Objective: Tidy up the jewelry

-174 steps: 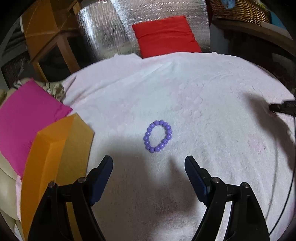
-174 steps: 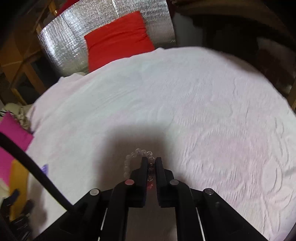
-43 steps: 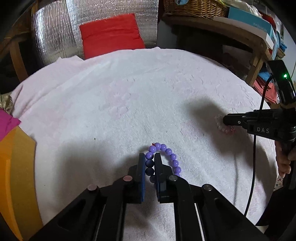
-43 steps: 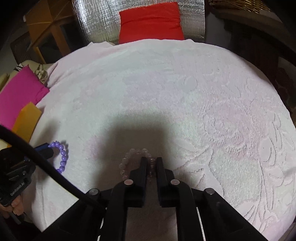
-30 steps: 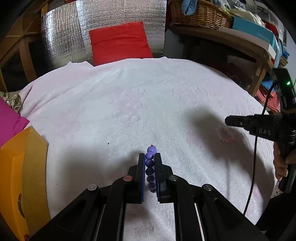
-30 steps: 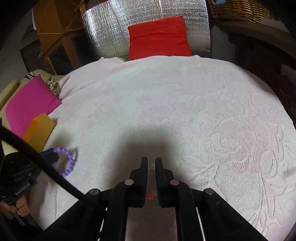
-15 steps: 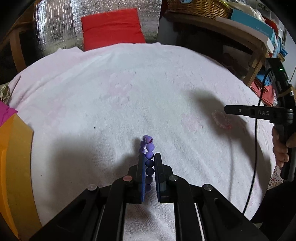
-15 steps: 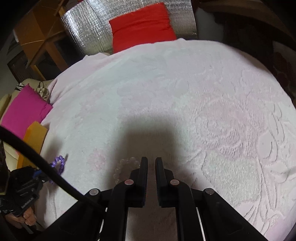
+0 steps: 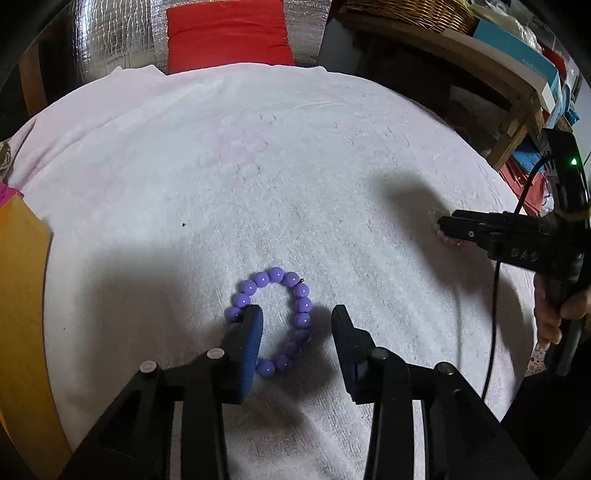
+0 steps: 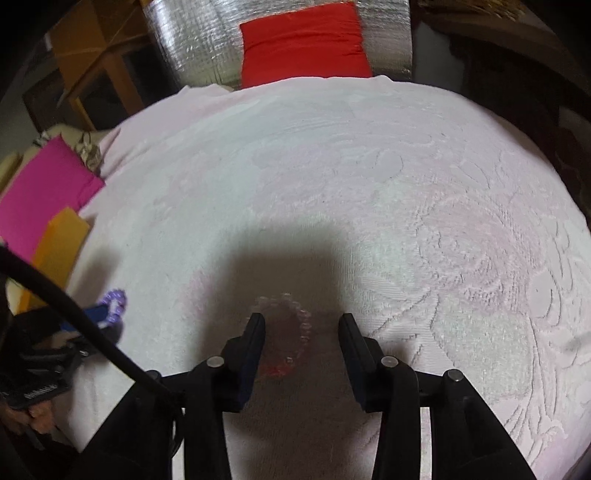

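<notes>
A purple bead bracelet (image 9: pixel 303 305) lies flat on the white towel (image 9: pixel 258 166). My left gripper (image 9: pixel 297 321) stands over it with jaws opening. The pads do not press on the beads, and the left finger covers the ring's left side. A clear bead bracelet (image 10: pixel 304 321) with a reddish patch lies in shadow between the opening jaws of my right gripper (image 10: pixel 302 325), untouched by the pads. In the left wrist view the right gripper (image 9: pixel 443 225) hovers at the right over those clear beads (image 9: pixel 448 240). The right wrist view shows the purple bracelet (image 10: pixel 116 299) at the left gripper (image 10: pixel 105 310).
An orange box (image 9: pixel 18 295) and a pink cloth (image 10: pixel 40 195) sit at the towel's left edge. A red cushion (image 9: pixel 229 33) leans on silver foil at the back. A wooden shelf (image 9: pixel 480 70) with a basket stands at the right. A black cable (image 9: pixel 495 314) hangs beside a hand (image 9: pixel 554 314).
Both grippers have parted their jaws. The purple bracelet, pinched upright half a second ago, now lies flat on the towel. The left gripper has sunk a little.
</notes>
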Tool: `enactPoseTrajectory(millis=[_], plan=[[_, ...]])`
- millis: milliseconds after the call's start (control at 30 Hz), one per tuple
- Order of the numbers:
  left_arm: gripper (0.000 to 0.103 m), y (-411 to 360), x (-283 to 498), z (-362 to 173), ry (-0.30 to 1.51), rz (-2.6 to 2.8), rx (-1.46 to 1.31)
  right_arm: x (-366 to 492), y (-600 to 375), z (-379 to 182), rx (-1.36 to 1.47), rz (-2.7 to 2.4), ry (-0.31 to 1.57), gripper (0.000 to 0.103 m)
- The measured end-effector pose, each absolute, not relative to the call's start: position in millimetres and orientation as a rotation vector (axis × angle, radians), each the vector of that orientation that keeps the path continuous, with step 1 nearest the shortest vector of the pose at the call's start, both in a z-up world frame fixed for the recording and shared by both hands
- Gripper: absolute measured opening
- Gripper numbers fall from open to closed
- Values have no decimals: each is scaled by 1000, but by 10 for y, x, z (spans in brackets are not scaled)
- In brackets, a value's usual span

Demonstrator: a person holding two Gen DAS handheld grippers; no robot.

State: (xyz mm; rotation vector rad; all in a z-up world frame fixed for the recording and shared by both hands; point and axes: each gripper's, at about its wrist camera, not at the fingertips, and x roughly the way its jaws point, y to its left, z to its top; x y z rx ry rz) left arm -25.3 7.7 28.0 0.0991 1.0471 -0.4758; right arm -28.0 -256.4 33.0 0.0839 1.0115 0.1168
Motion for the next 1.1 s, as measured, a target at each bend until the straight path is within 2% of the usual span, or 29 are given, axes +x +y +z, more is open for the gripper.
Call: enactPoseTrajectory(millis=[33, 67, 100, 333, 433, 500, 767, 1100], plan=[[39, 63, -259, 283, 1046, -477, 105, -296, -2523, 331, 46, 112, 997, 29], [40, 49, -266, 288, 1046, -481, 110, -290, -2503, 327, 31, 119, 991, 13], [40, 38, -271, 294, 1046, -482, 114, -295, -2483, 337, 26, 131, 988, 9], [41, -5, -316, 305, 1033, -523, 108, -270, -2623, 404, 109, 107, 969, 9], [18, -89, -321, 248, 1027, -525, 154, -238, -2732, 399, 180, 81, 978, 9], [10, -81, -297, 248, 1018, -517, 147, -224, -2764, 370, 199, 80, 994, 9], [9, 33, -287, 467, 951, -505, 43, -227, -2749, 356, 198, 96, 998, 9], [9, 210, -483, 956, 777, -470, -46, -305, -2701, 581, 249, 198, 879, 9]])
